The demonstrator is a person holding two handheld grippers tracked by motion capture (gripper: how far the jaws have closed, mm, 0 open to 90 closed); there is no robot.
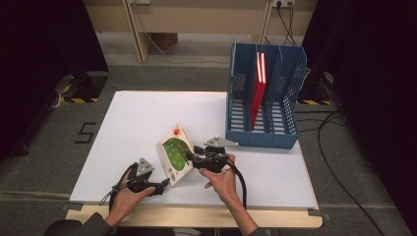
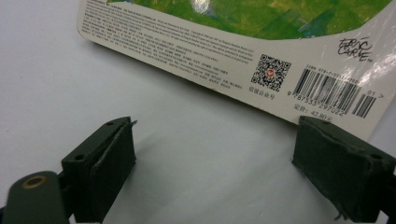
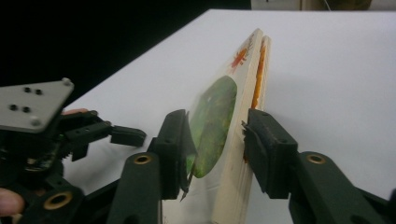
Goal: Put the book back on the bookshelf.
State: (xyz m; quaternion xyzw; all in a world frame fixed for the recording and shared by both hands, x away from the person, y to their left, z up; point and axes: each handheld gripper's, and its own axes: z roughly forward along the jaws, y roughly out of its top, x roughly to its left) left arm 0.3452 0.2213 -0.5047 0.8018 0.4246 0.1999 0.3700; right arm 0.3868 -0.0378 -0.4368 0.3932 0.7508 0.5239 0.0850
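We see the right gripper [image 1: 193,158] with its fingers [image 3: 180,149] pinching the book [image 1: 175,154] on both covers, so the book stands tilted on edge on the white table [image 1: 137,118], near its front. The left gripper [image 1: 162,186] sits just beside the book's lower corner, fingers [image 2: 105,163] spread with nothing between them. A blue rack [image 1: 263,132] stands behind, holding a red book [image 1: 257,93].

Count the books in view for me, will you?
2. One green-covered book is tilted up off the table between the right gripper's fingers; one red book stands in the blue rack. The rack's dividers may hide others.
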